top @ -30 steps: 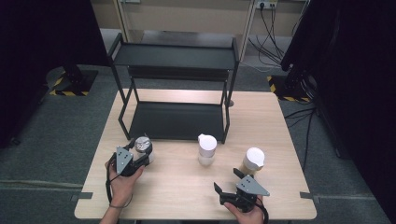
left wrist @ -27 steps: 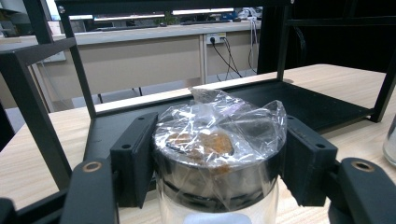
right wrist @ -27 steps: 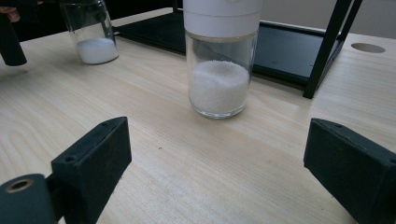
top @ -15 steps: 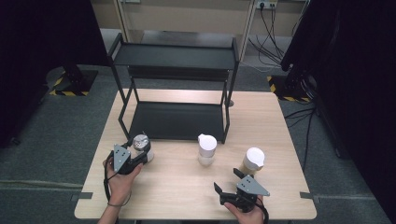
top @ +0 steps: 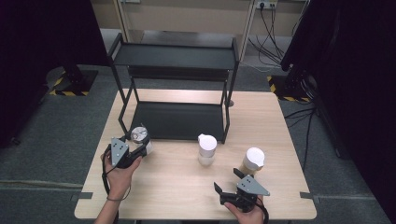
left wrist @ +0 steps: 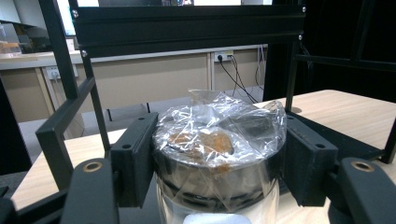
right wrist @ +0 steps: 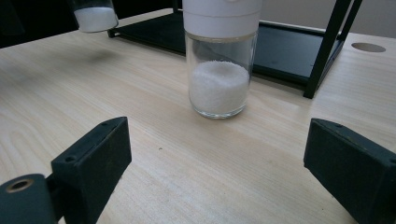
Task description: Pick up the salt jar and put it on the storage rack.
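- The left gripper [top: 140, 148] is clamped on a glass jar [top: 138, 136] whose metal lid is wrapped in crinkled clear film; in the left gripper view the two black pads [left wrist: 135, 158] press on either side of the jar [left wrist: 219, 154] just under the lid.
- In the right gripper view the bottom of that jar [right wrist: 95, 16] hangs clear of the wood, with a faint shadow under it, and white grains show inside it.
- The hand [top: 119, 175] holding this gripper comes in from the near edge of the table [top: 154, 196], its cable looping down along the wrist.
- Just beyond the held jar stands a black two-tier metal rack [top: 175, 58]; its lower shelf [top: 177, 120] lies directly ahead of the jaws, and the near left post [left wrist: 58, 60] rises beside the jar in the left gripper view.
- To the right of the left gripper, near the rack's front right post, a second glass jar with a white cap [top: 207, 148] stands upright on the table, partly full of white grains [right wrist: 218, 86].
- Farther right again stands a third jar with a white lid [top: 252, 161], its contents brownish.
- The right gripper [top: 227, 181] rests low at the near edge of the table, its jaws spread wide with nothing between them; the white-capped jar stands ahead of them, well apart, and the brownish jar is just beside the gripper's body.
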